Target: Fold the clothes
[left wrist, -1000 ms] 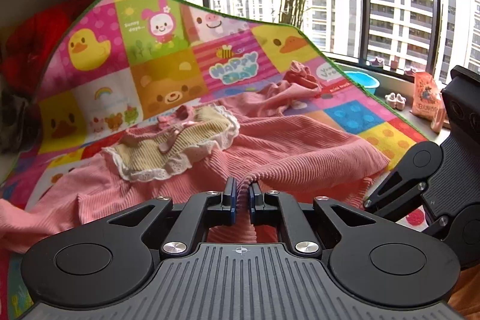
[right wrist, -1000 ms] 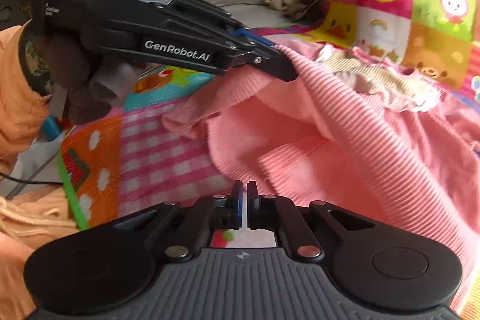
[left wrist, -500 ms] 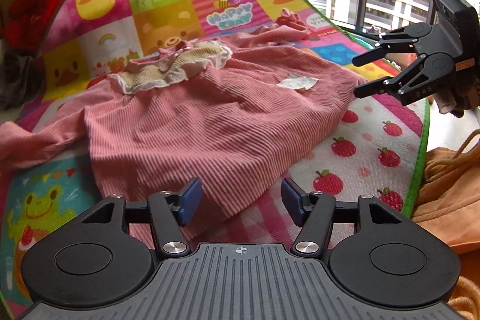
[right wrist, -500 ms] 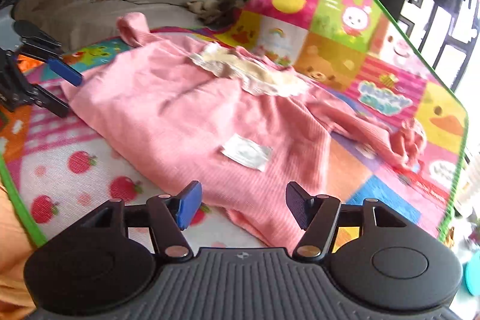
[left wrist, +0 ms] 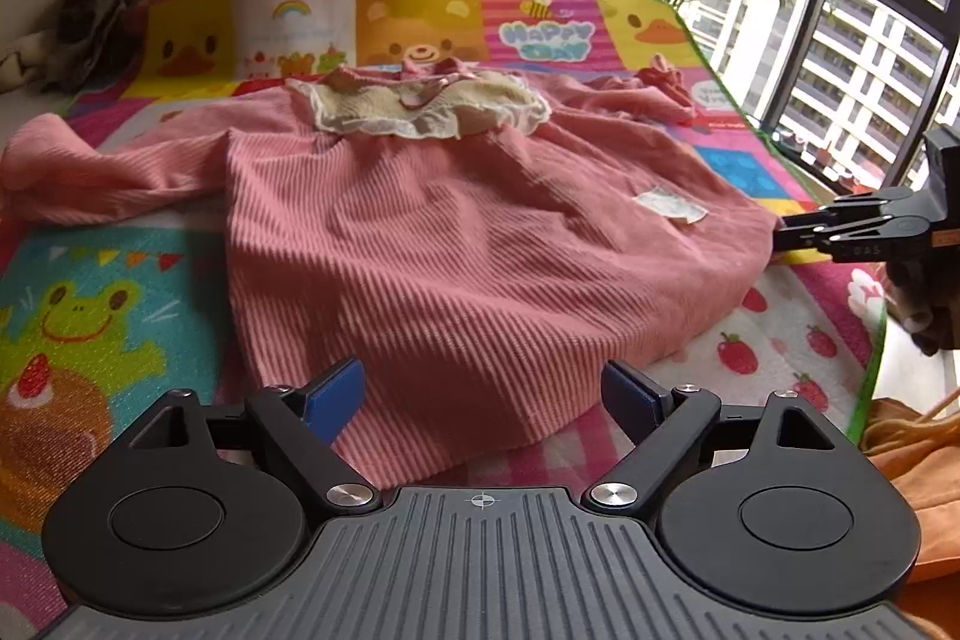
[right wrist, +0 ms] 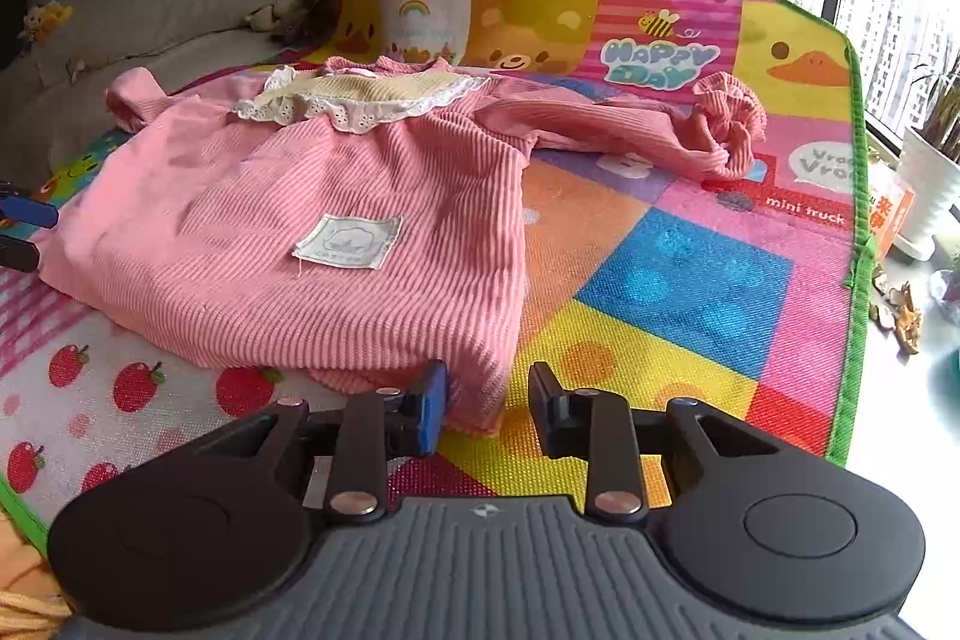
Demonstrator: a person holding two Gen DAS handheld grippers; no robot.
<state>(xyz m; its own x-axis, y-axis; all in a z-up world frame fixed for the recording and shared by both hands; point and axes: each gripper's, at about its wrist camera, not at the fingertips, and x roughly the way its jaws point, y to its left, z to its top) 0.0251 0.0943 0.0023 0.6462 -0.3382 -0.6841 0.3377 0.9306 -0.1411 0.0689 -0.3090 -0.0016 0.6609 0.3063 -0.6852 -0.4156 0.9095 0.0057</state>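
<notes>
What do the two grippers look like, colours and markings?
Both match: the left gripper and right gripper have matte black linkage fingers with silver pivot screws, blue pads inside the jaws, round black discs either side, and a ribbed grey housing bearing a small crosshair mark.

The pink dress [left wrist: 456, 244], pinched and lifted a second ago, now lies spread on the mat, released by the left gripper [left wrist: 483, 394] (jaws opening), while the right gripper [right wrist: 489, 403] closes at its near right corner.
</notes>
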